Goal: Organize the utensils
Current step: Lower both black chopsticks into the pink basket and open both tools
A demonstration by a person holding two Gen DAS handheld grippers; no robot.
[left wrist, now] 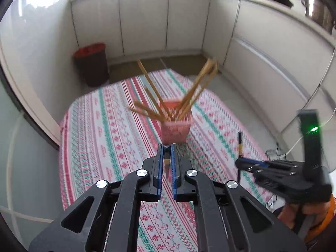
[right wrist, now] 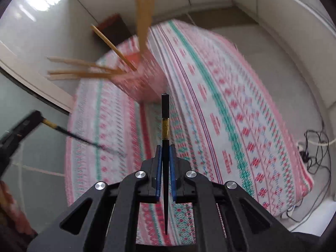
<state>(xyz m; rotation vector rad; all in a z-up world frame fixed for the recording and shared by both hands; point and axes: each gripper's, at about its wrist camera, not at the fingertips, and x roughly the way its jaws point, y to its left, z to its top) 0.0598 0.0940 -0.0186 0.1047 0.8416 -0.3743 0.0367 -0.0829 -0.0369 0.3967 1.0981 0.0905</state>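
Observation:
A pink square holder stands on the patterned tablecloth with several wooden chopsticks fanned out of it; it also shows in the right wrist view. My left gripper is shut on a black chopstick, just in front of the holder. My right gripper is shut on a black chopstick with a gold band, held upright. The right gripper shows in the left wrist view to the right of the holder. The left gripper shows at the left of the right wrist view with its chopstick.
A dark bin with a red liner stands on the floor beyond the table. White cabinet fronts line the back and right. Cables lie on the floor to the right of the table.

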